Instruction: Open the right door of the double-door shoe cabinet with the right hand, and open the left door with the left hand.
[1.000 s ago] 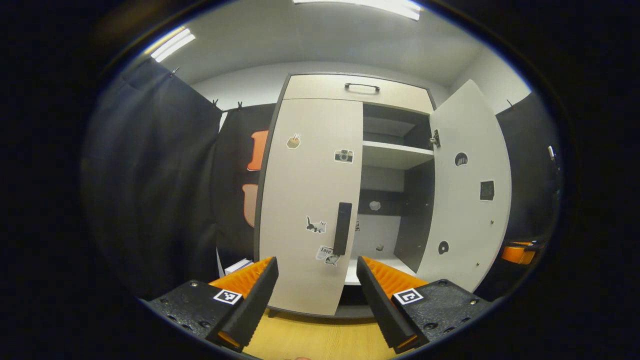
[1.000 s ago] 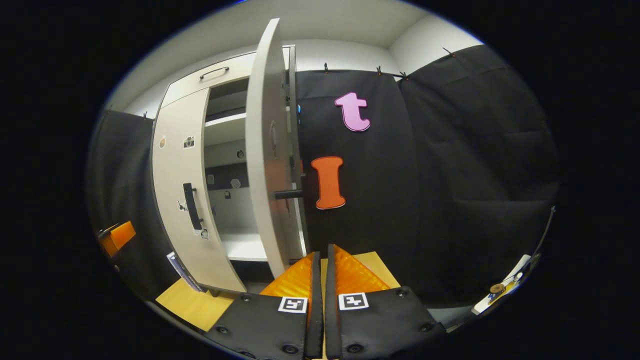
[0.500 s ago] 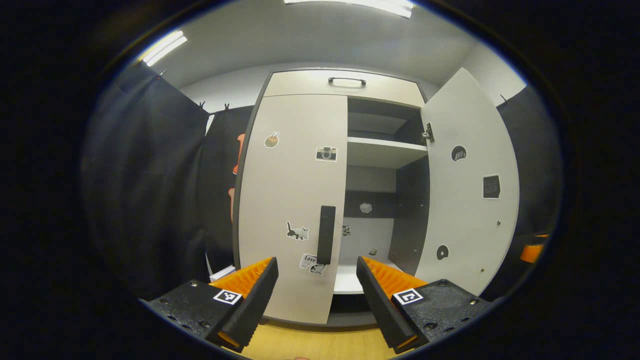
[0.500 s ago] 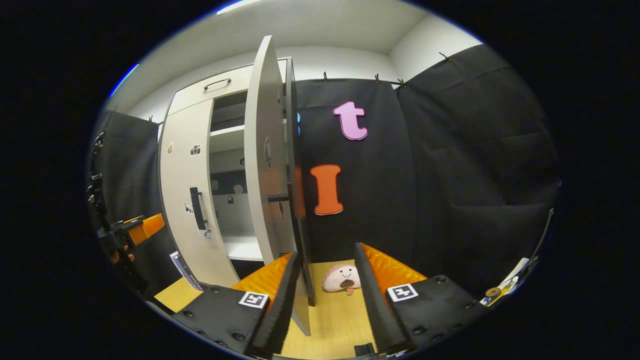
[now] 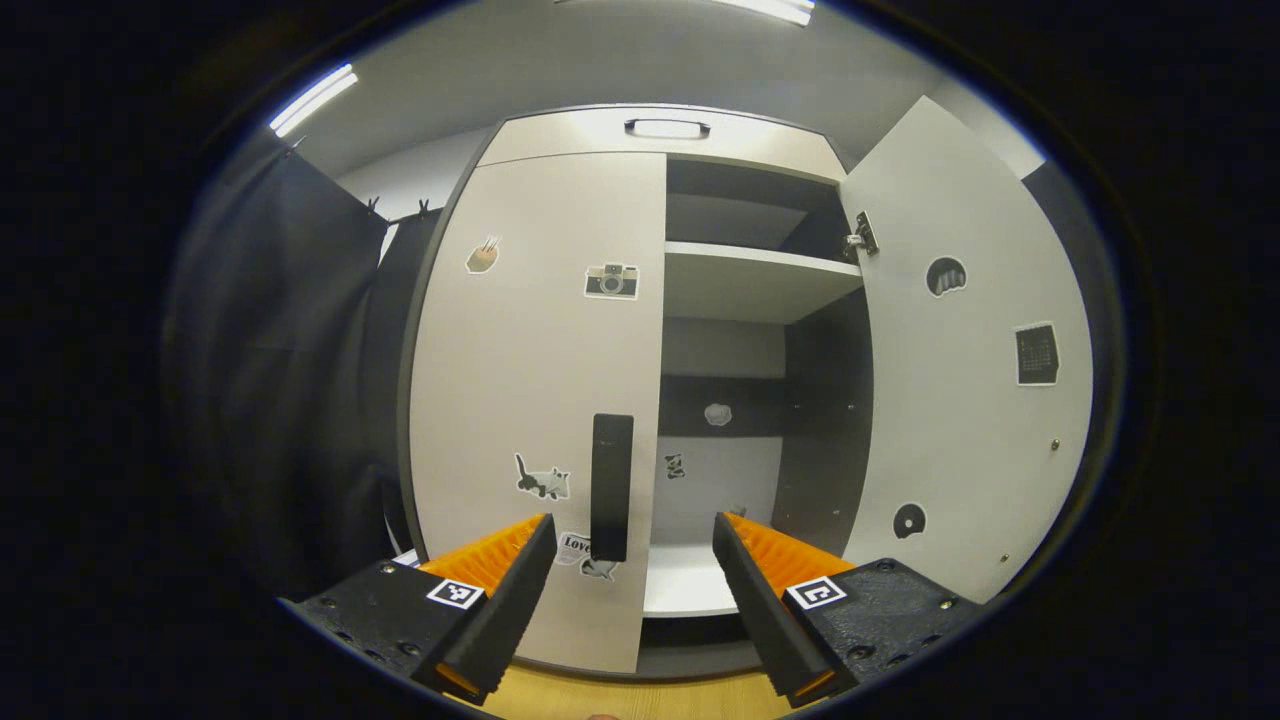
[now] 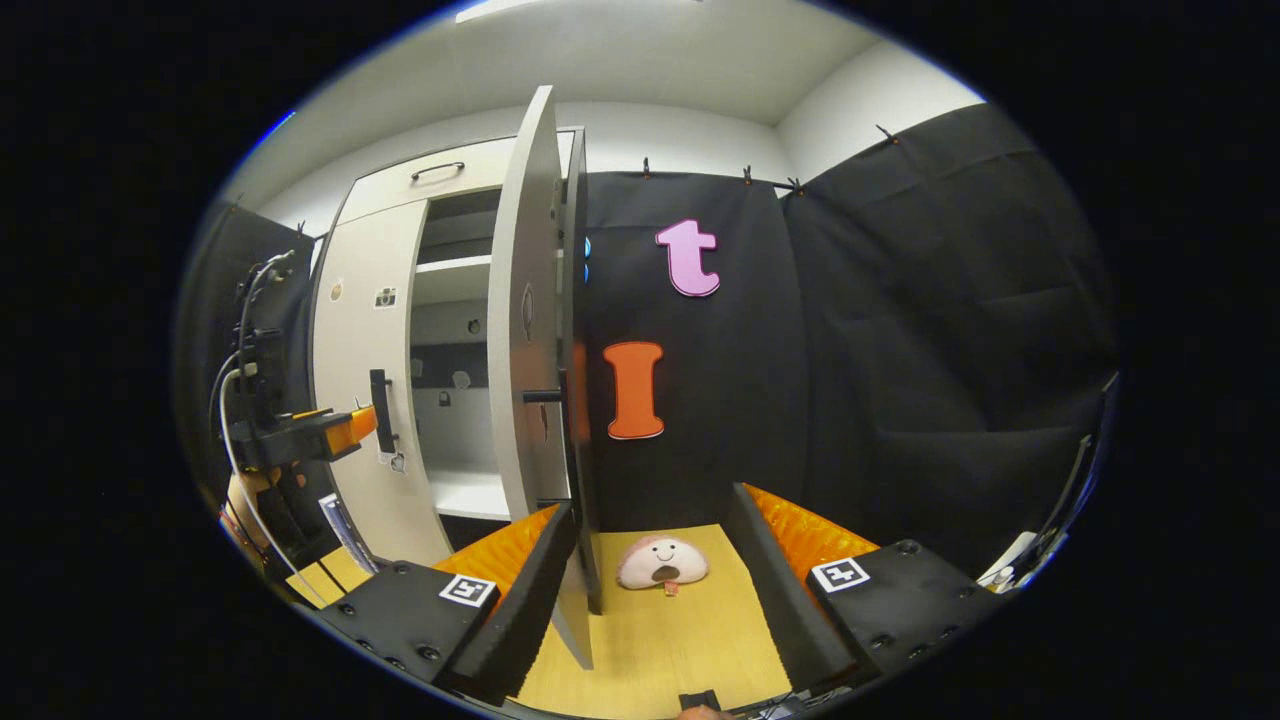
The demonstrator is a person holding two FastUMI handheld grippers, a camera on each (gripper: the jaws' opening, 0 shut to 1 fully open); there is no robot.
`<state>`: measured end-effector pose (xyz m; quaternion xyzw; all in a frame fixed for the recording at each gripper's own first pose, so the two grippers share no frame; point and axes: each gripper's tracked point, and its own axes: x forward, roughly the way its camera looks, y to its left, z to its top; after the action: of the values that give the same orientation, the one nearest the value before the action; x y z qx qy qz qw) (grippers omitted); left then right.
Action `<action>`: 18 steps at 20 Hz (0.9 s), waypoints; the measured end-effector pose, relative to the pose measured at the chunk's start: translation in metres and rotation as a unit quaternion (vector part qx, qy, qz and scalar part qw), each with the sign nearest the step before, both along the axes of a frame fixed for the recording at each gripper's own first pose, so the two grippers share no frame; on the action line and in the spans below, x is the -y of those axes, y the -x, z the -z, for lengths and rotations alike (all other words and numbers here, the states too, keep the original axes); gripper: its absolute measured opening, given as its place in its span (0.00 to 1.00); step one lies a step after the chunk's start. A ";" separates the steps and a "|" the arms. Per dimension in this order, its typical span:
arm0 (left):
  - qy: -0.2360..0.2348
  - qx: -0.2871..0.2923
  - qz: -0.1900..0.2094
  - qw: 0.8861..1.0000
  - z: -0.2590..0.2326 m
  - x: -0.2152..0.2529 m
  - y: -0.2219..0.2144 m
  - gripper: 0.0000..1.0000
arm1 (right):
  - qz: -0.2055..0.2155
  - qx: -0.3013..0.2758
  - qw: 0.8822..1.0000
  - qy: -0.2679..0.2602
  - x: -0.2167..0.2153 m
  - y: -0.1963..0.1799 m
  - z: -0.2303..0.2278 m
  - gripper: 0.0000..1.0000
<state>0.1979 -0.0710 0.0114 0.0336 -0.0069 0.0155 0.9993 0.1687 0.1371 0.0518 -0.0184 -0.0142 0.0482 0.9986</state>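
In the left gripper view the shoe cabinet's left door (image 5: 530, 400) is closed, and its black vertical handle (image 5: 611, 487) stands just ahead, between my fingers. My left gripper (image 5: 632, 522) is open and touches nothing. The right door (image 5: 970, 350) stands swung wide, baring the shelves (image 5: 760, 280). In the right gripper view that right door (image 6: 525, 330) shows edge-on with its handle (image 6: 545, 396) sticking out. My right gripper (image 6: 652, 505) is open, with the door's lower edge just inside its left finger. The left gripper (image 6: 320, 432) hovers close to the left door's handle (image 6: 380, 410).
A pink plush toy (image 6: 660, 562) lies on the wooden floor (image 6: 690, 640) beside the open door. A top drawer with a handle (image 5: 667, 127) sits above the doors. A flat box (image 6: 335, 520) leans at the cabinet's left foot. Black cloth hangs on both sides.
My left gripper has come closer to the left door, its handle now between the fingers. My right gripper went from shut to open and backed away low beside the right door.
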 end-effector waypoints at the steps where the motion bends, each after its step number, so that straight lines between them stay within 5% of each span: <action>1: 0.000 0.000 -0.003 1.000 0.002 -0.001 -0.010 0.95 | 0.001 0.004 1.000 0.004 0.002 0.000 -0.002 0.99; 3: 0.000 0.000 -0.009 1.000 0.004 -0.009 -0.028 0.95 | 0.004 0.010 1.000 0.010 0.004 0.000 -0.004 0.99; 4: 0.000 0.000 -0.011 1.000 0.006 -0.012 -0.038 0.95 | 0.007 0.012 1.000 0.012 0.006 0.000 -0.004 0.89; 5: 0.001 -0.001 -0.011 1.000 0.007 -0.015 -0.047 0.95 | 0.010 0.013 1.000 0.015 0.008 0.000 -0.005 0.99; 8: 0.009 -0.010 -0.016 1.000 0.015 -0.025 -0.068 0.98 | 0.017 0.010 1.000 0.016 0.013 0.001 -0.003 0.99; 9: 0.001 -0.012 -0.022 1.000 0.016 -0.029 -0.073 0.95 | 0.018 0.008 1.000 0.016 0.013 0.001 -0.002 0.90; 11: -0.009 -0.019 -0.030 0.999 0.020 -0.035 -0.083 0.93 | 0.020 0.004 1.000 0.018 0.014 0.000 -0.001 0.99; 14: -0.004 -0.025 -0.020 0.999 0.028 -0.031 -0.091 0.72 | 0.024 0.001 1.000 0.016 0.016 0.004 0.001 0.99; 18: 0.002 -0.039 -0.011 0.999 0.038 -0.029 -0.100 0.59 | 0.020 -0.001 1.000 0.015 0.013 0.006 0.003 1.00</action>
<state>0.2974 -0.0422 -0.0266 0.0326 0.0329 0.0254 0.9986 0.1625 0.1244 0.0483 -0.0332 -0.0123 0.0282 0.9990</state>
